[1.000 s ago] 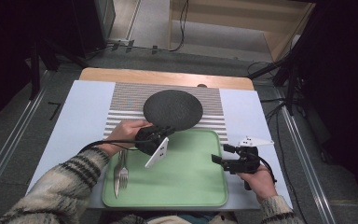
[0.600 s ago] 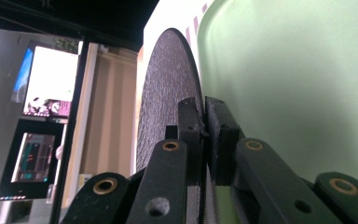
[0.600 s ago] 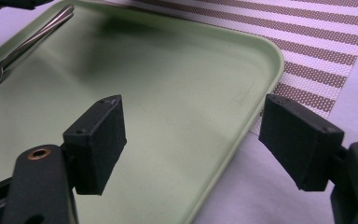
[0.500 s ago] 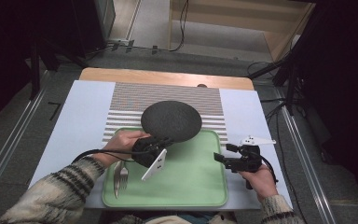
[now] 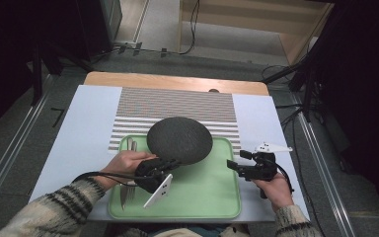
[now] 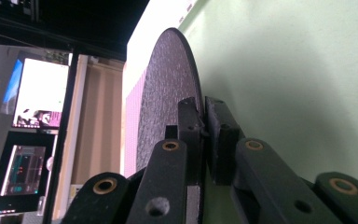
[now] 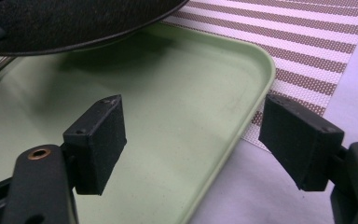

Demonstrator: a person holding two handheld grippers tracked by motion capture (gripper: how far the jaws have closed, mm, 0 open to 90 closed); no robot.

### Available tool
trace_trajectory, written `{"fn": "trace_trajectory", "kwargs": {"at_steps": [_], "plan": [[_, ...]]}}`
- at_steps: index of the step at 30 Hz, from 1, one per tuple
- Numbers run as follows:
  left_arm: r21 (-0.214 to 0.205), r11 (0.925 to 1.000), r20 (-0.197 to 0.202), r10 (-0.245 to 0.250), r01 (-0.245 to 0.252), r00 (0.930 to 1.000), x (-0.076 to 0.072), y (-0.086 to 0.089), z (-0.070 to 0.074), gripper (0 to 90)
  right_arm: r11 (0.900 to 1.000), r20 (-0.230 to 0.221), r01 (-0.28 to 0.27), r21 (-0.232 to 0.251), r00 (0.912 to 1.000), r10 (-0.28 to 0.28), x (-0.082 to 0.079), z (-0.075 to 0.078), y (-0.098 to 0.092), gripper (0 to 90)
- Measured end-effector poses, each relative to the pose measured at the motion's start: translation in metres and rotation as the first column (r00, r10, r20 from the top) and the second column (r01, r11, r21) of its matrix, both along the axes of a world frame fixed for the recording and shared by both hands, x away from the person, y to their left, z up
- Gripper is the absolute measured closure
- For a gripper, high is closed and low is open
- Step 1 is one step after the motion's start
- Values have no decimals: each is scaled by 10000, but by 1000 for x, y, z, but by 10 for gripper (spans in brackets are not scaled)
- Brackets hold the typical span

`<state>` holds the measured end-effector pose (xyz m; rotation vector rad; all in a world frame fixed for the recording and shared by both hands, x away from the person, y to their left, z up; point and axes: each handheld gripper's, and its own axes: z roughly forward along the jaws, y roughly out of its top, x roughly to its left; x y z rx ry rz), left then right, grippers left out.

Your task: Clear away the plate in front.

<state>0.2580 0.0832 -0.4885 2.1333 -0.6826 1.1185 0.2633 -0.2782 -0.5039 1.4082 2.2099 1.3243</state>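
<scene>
1. Nearest the person, the left gripper (image 5: pixel 165 165) has its jaws nearly together, pinching the near rim of the round, dark grey, rough-textured plate (image 5: pixel 179 139). In the left gripper view the pads clamp the thin edge of the plate (image 6: pixel 168 98) on both faces.
2. To the right, the right gripper (image 5: pixel 233 165) hovers at the right rim of the tray with its jaws wide apart and nothing between them; its fingertips (image 7: pixel 100 140) frame bare tray.
3. The pale green, rounded-corner plastic tray (image 5: pixel 202 192) lies on the near half of the table. Metal cutlery (image 5: pixel 130 187) lies along the tray's left side, just beside the left hand (image 5: pixel 126 165).
4. The plate hangs over the far half of the tray, roughly level, and overlaps the brown-and-white striped placemat (image 5: pixel 177 103) beyond. Being round, it has no long axis; its flat face points up, and its held edge faces the person.
5. Risks, as I judge them: a one-edge pinch lets the far side sag or the plate slip out. Lowering it too far left could land it on the cutlery.
</scene>
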Motion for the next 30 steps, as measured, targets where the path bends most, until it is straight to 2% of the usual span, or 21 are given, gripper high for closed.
{"fn": "trace_trajectory", "kwargs": {"at_steps": [2, 5, 10, 19, 21, 26, 30], "plan": [[-87, 10000, -150, -10, 9, 9999, -3, 2, -1, 865, 10000, -31, -1, 20, 10000, 1, 0, 0, 1, 208], [86, 10000, -37, -29, 29, 10000, -9, 4, -3, 871, 10000, 3, -54, -24, 10000, 54, 2, 0, 2, 208], [-65, 10000, -180, -32, 31, 9998, -15, 7, -2, 867, 9999, 17, -141, -57, 9999, 141, 5, 0, 4, 208], [167, 9986, -113, -499, 501, 9987, -32, 8, -7, 869, 9999, 55, -162, -27, 9999, 162, 6, 0, 4, 208], [314, 9976, 6, -613, 613, 9981, -35, 9, -10, 871, 9999, 72, -136, -9, 9999, 136, 6, 0, 3, 208], [237, 9972, -161, -706, 710, 9974, -41, 10, -11, 874, 9999, 46, -128, -26, 9999, 128, 6, 0, 3, 208], [541, 9936, -109, -991, 995, 9950, -48, 12, -18, 879, 9999, 49, -142, -20, 9999, 143, 6, 0, 3, 208]]}}
